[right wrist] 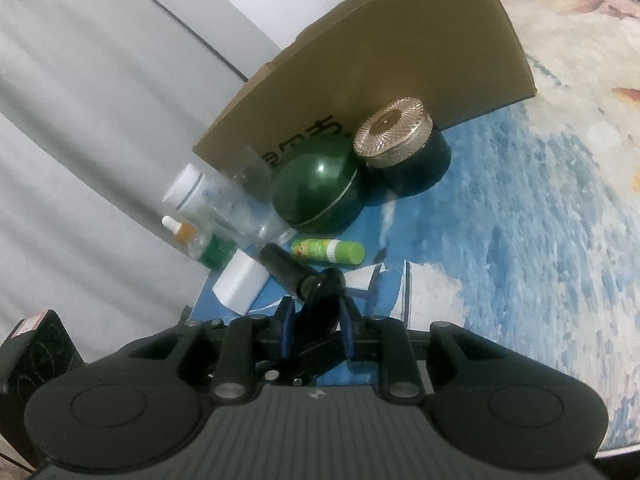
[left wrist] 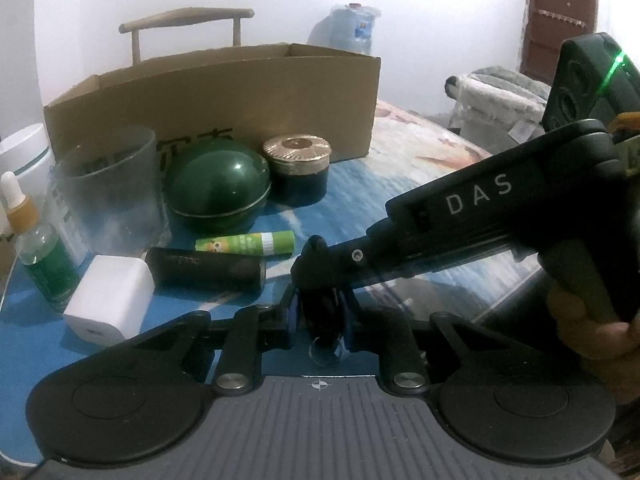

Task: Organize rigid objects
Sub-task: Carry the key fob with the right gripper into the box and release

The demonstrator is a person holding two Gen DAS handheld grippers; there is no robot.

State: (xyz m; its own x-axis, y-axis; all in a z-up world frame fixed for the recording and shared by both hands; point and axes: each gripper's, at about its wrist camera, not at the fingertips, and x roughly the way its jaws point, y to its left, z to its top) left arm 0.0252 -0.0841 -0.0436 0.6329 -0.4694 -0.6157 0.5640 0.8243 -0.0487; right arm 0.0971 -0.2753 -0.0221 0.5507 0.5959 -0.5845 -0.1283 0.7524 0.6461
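Observation:
A small black object with a key ring [left wrist: 322,312] sits between the blue pads of my left gripper [left wrist: 320,316], which is shut on it. My right gripper [right wrist: 316,320] also closes on this black object [right wrist: 320,304]; its body reaches in from the right in the left wrist view [left wrist: 460,224]. Just beyond lie a black cylinder [left wrist: 206,274], a green glue stick [left wrist: 246,243], a white adapter cube [left wrist: 109,304], a green dome box [left wrist: 218,184], a gold-lidded jar [left wrist: 298,172], a glass cup [left wrist: 114,196] and a dropper bottle [left wrist: 34,240].
An open cardboard box [left wrist: 224,96] stands behind the objects on the blue patterned tablecloth [left wrist: 400,168]. A white jar [left wrist: 26,152] is at far left. A chair back [left wrist: 188,24] and a water jug [left wrist: 352,28] are behind the box.

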